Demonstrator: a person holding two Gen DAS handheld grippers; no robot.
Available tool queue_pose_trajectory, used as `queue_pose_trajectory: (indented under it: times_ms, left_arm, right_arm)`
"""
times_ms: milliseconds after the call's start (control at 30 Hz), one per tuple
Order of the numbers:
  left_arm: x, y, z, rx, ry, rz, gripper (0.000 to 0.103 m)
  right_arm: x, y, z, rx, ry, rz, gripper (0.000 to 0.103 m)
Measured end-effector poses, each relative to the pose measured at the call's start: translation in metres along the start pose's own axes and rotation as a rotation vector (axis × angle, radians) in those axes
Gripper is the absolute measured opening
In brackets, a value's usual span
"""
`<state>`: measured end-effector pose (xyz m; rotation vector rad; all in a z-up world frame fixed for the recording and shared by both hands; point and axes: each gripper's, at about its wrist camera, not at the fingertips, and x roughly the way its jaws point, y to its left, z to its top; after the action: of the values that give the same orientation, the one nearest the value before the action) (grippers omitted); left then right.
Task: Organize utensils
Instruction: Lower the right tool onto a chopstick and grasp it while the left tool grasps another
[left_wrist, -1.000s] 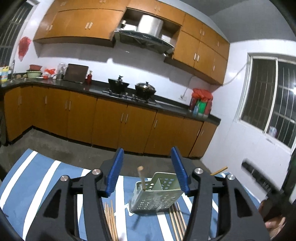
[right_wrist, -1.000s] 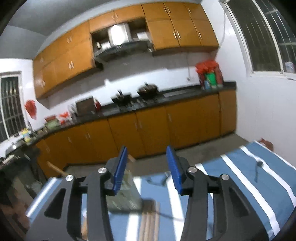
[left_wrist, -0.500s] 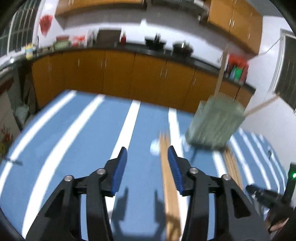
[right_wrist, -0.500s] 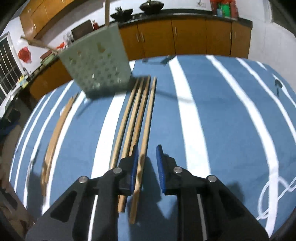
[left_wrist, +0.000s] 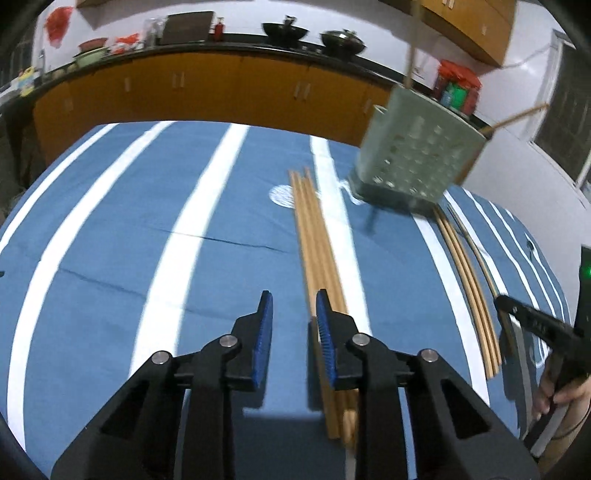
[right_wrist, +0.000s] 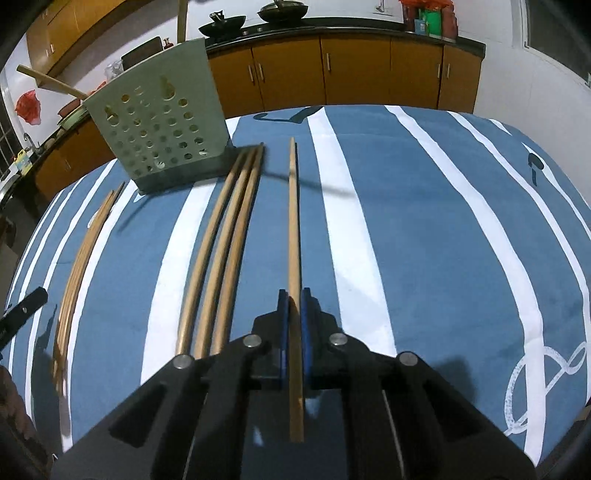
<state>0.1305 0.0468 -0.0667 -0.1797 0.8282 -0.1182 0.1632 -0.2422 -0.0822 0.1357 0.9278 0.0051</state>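
Note:
A pale green perforated utensil holder (left_wrist: 417, 155) (right_wrist: 159, 125) stands on the blue striped tablecloth, with chopsticks sticking out of it. Two groups of wooden chopsticks lie on the cloth. My left gripper (left_wrist: 291, 317) is partly open and empty, just left of the left group (left_wrist: 314, 243), whose near ends pass under its right finger. My right gripper (right_wrist: 291, 299) is shut on one chopstick (right_wrist: 293, 229), held apart from the three others (right_wrist: 225, 243) lying to its left. The left group also shows in the right wrist view (right_wrist: 79, 258).
The table (right_wrist: 443, 221) is covered in a blue cloth with white stripes. Behind it runs a kitchen counter with orange cabinets (left_wrist: 221, 85), pots and bottles. The right gripper's body shows at the right edge of the left wrist view (left_wrist: 535, 325).
Both grippers dropped from looking across the kitchen down to the table. The left narrowed beside the left chopsticks. The right closed on one chopstick and drew it away from its group.

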Motion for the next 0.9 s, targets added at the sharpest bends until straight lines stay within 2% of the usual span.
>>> queue_pose_trajectory:
  times_ms: [233,333,467,667,700,767,900]
  left_arm:
    - [0.010,-0.011,-0.008,0.058,0.062,0.032,0.018]
    - [0.010,-0.013,-0.010,0.079,0.063,0.053,0.018]
    - [0.010,-0.015,-0.010,0.070,0.080,0.026,0.017]
    - [0.010,-0.019,-0.008,0.084,0.072,0.047,0.017]
    - [0.011,-0.019,-0.007,0.086,0.072,0.056,0.016]
    - [0.016,-0.016,-0.006,0.086,0.086,0.069,0.008]
    - [0.017,-0.016,-0.003,0.105,0.079,0.081,0.008]
  right_arm:
    - [0.000,0.000,-0.001,-0.018,-0.004,-0.009,0.008]
    - [0.000,0.001,-0.001,-0.030,-0.006,-0.023,0.008]
    - [-0.001,0.002,-0.002,-0.046,-0.006,-0.033,0.008]
    - [-0.003,0.004,-0.006,-0.062,-0.005,-0.019,0.012]
    - [-0.003,0.005,-0.007,-0.069,-0.006,-0.016,0.012]
    - [-0.003,0.009,-0.008,-0.086,-0.006,-0.008,0.012]
    - [-0.002,0.014,-0.008,-0.111,-0.010,-0.008,0.010]
